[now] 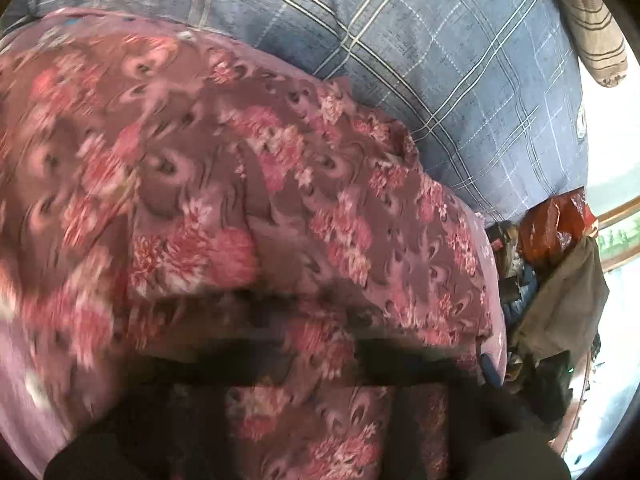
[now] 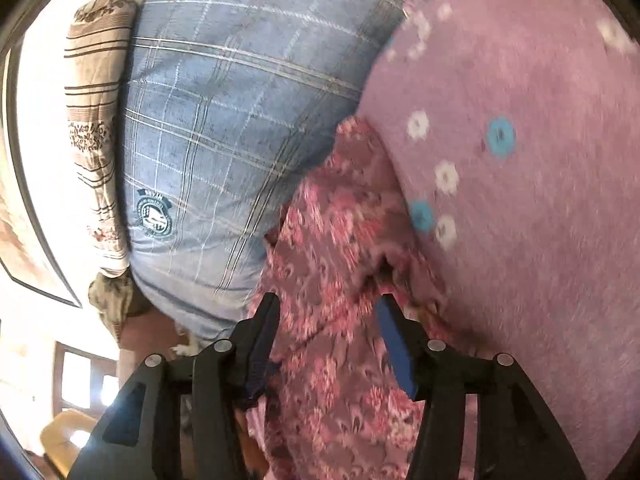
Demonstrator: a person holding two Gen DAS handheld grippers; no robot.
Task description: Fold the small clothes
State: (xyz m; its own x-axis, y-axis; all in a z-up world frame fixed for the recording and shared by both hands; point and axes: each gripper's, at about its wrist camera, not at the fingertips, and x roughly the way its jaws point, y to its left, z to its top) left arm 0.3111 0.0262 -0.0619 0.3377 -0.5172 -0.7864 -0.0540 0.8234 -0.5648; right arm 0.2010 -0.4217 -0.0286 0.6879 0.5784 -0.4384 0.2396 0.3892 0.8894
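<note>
One floral garment (image 1: 248, 208) with pink and red blossoms on a mauve ground. One pink cloth (image 2: 532, 184) dotted with small white and teal flowers, of which about five white and two teal can be counted in the right wrist view. One blue checked pillow (image 2: 240, 120) bearing one round green badge (image 2: 154, 214). One striped beige pillow (image 2: 96, 128) at its far side. One red crinkled bag (image 1: 556, 228). One yellow chair (image 2: 68, 440).
</note>
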